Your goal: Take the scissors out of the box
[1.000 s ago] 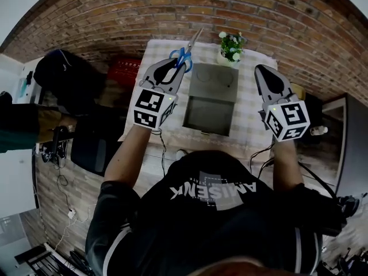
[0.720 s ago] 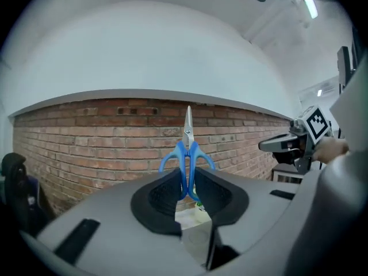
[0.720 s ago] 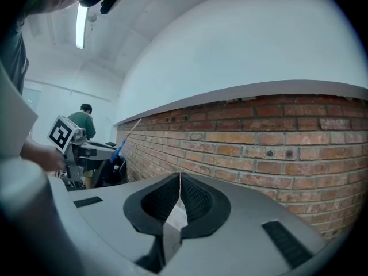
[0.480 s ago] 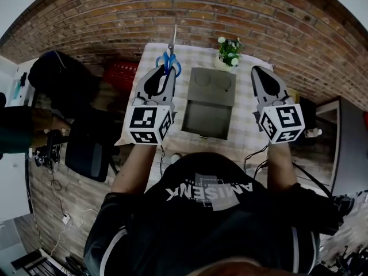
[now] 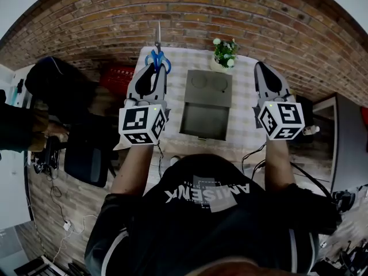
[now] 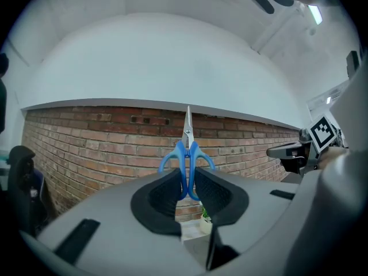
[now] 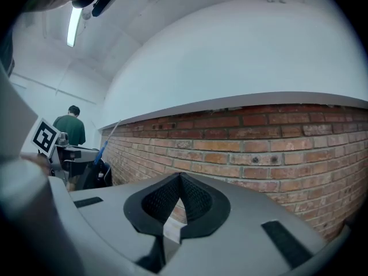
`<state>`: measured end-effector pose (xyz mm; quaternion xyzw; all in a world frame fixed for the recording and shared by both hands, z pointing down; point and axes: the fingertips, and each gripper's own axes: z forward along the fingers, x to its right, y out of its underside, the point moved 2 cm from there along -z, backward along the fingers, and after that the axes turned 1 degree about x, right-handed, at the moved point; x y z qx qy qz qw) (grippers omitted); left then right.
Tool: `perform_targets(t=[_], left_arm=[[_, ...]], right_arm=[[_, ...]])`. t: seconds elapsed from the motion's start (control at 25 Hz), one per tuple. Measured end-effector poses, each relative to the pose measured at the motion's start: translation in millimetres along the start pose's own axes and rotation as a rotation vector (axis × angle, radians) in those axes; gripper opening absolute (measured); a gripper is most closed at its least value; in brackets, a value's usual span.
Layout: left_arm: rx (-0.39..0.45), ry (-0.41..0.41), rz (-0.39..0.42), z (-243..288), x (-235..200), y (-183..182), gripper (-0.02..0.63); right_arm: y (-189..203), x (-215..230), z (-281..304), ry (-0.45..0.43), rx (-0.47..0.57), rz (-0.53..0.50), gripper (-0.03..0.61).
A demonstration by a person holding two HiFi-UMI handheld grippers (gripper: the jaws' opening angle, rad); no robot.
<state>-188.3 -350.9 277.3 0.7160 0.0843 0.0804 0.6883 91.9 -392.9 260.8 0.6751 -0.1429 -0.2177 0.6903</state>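
1. The scissors [image 5: 158,56] were out of the box [image 5: 201,135]; they were held in the air to its left, over the left edge of the tabletop [image 5: 244,128], blades pointing toward the brick wall [image 5: 241,16].
2. The left gripper [image 5: 154,73] had its fingers [image 6: 164,191] clamped on the blue handle loops, both loops squeezed together between the pads; the gap was only as wide as the handles; the blades stuck straight out past the tips.
3. The right gripper [image 5: 260,68] hung to the right of the box; its fingers were closed tip to tip with nothing between them.
4. Handling, our read: light and stiff; steel blades, sharp at the point; smooth plastic handles, probably slippery against the pads; the pivot could let the blades swing open if only one loop were pinched.
5. Best hold, we judged: across both loops near the pivot, as it was here; that keeps the blades shut and the tip aimed away from us.
6. The box was grey and open, with its lid [image 5: 208,84] folded back toward the wall; the tray looked empty in the head view; two round marks showed inside the lid, and we could not tell what they were.
7. A potted plant [image 5: 223,52] stood just behind the lid, outside the box and apart from the scissors.
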Motion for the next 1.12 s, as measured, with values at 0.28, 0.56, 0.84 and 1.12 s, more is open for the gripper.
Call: perform_targets(t=[0.28, 0.56, 0.84, 1.12], left_arm=[[0.014, -0.020, 0.014, 8.7, -13.3, -15.3, 0.089], [0.005, -0.034, 0.003, 9.2, -14.7, -14.3, 0.089], [-0.003, -0.040, -0.005, 6.8, -14.9, -9.5, 0.089], [-0.001, -0.044, -0.015, -0.7, -12.8, -8.5, 0.089]], right_arm=[[-5.2, 12.6, -0.6, 0.032, 0.001, 0.019, 0.040], [-4.6, 16.1, -4.3, 0.043, -0.009, 0.018, 0.040], [-1.9, 13.6, -5.2, 0.039, -0.012, 0.020, 0.040], [-2.5, 10.9, -12.4, 0.050, -0.006, 0.020, 0.040]])
